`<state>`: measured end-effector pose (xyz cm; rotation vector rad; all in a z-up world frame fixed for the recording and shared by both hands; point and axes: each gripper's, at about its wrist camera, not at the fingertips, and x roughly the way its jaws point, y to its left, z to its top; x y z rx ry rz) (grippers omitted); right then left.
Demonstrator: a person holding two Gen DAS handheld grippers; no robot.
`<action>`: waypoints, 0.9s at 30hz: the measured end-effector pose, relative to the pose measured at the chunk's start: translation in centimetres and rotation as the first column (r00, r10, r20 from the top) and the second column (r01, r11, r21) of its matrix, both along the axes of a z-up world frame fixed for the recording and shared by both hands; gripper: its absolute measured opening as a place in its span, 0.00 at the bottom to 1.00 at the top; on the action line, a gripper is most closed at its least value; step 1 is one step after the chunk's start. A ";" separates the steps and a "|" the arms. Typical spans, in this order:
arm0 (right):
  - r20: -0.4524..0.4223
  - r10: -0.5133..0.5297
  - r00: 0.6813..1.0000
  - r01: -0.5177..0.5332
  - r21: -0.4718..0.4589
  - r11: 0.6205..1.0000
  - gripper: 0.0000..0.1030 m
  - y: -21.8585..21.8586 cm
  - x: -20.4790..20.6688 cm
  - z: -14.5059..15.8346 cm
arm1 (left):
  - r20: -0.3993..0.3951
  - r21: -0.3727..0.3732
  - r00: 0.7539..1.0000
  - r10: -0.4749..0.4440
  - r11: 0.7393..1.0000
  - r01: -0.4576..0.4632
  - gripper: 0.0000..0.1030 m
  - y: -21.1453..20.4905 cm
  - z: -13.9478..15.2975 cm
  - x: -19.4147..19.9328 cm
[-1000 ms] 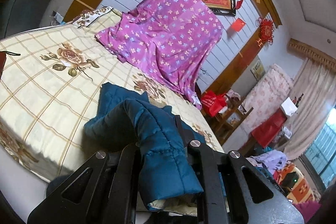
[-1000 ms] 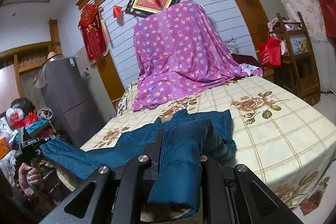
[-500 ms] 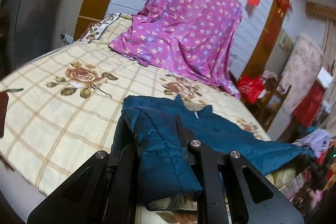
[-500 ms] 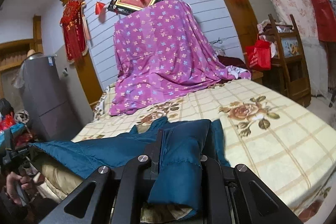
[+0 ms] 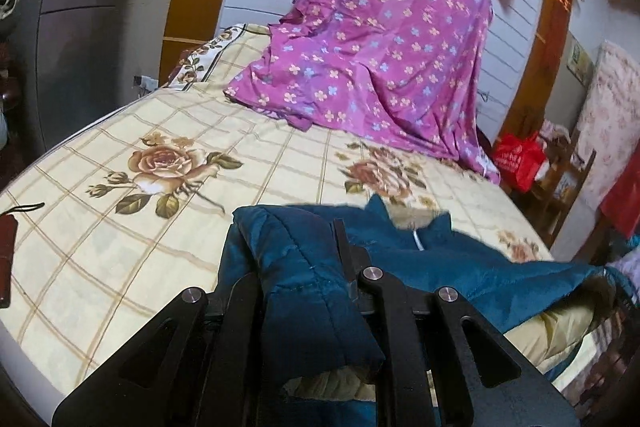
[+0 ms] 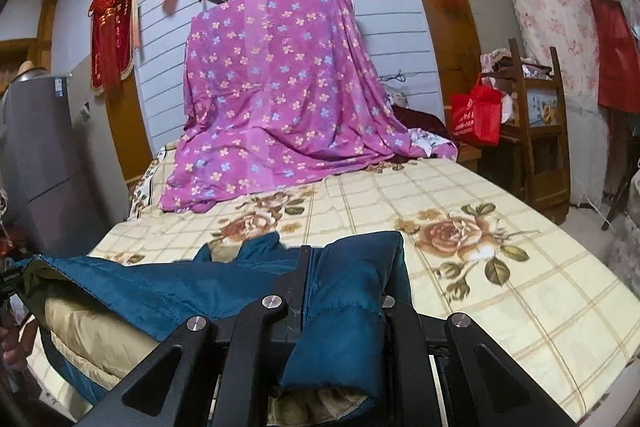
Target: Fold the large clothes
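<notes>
- Left wrist view: left gripper at lower centre, fingers pinching a padded fold of the teal jacket. Rest of jacket spread toward lower right over the rose-print bedsheet. Purple floral cloth draped at upper centre.
- Right wrist view: right gripper at lower centre, clamped on a jacket fold; body stretched toward lower left, tan lining showing. Red bag at right.

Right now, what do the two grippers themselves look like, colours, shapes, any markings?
Both look alike. The left gripper and the right gripper are matte black, with flat angular linkage plates that have triangular cut-outs, joined by round silver pivot bolts. Each has two narrow, straight black fingers. No cables, labels or markings show in either wrist view.
</notes>
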<state>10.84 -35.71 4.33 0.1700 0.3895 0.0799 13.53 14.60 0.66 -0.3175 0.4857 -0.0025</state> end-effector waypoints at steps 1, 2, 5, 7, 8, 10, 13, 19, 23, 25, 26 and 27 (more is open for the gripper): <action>0.010 -0.002 1.000 0.002 0.003 1.000 0.12 0.0 0.4 0.3 | 0.014 -0.003 1.000 0.007 1.000 -0.007 0.10 0.0 0.4 0.5; 0.025 -0.006 1.000 0.006 0.002 1.000 0.12 0.1 1.0 0.9 | 0.023 -0.005 1.000 0.013 1.000 -0.013 0.10 0.1 0.8 0.8; 0.064 -0.011 0.998 0.012 -0.015 1.000 0.12 0.6 2.4 2.3 | 0.060 -0.008 0.998 0.032 0.999 -0.032 0.10 0.2 2.2 2.4; 0.086 -0.012 0.996 0.014 -0.018 1.000 0.12 0.8 3.4 3.1 | 0.072 -0.011 0.997 0.039 0.999 -0.039 0.10 0.3 2.9 3.6; 0.095 -0.013 0.995 0.014 -0.013 1.000 0.12 0.8 4.1 3.5 | 0.076 -0.011 0.996 0.043 0.999 -0.042 0.10 0.3 3.2 4.3; 0.106 -0.019 0.994 0.019 0.006 1.000 0.12 0.8 5.8 3.9 | 0.080 -0.004 0.996 0.051 0.999 -0.050 0.10 0.2 3.4 6.1; 0.105 -0.036 0.994 0.032 0.042 0.999 0.12 0.9 8.2 3.5 | 0.088 0.033 0.994 0.066 0.997 -0.069 0.10 -0.5 3.0 8.6; 0.064 -0.090 0.994 0.085 0.067 0.994 0.12 1.3 12.5 0.3 | 0.015 0.009 0.992 0.128 0.992 -0.129 0.09 -1.1 -1.0 13.5; 0.023 -0.096 0.995 0.093 0.084 0.992 0.12 1.3 14.8 -2.5 | -0.027 -0.012 0.986 0.165 0.986 -0.166 0.09 -1.6 -3.3 15.6; 0.024 -0.095 0.995 0.093 0.076 0.993 0.12 1.2 15.3 -3.3 | -0.021 -0.010 0.986 0.168 0.986 -0.169 0.09 -2.0 -3.7 16.5; 0.024 -0.097 0.995 0.095 0.078 0.992 0.12 1.0 15.6 -3.7 | -0.013 -0.006 0.986 0.168 0.986 -0.169 0.09 -2.2 -3.8 16.9; 0.015 -0.102 0.995 0.101 0.090 0.991 0.12 0.7 16.1 -4.0 | -0.006 0.002 0.985 0.172 0.985 -0.172 0.09 -2.4 -3.9 17.3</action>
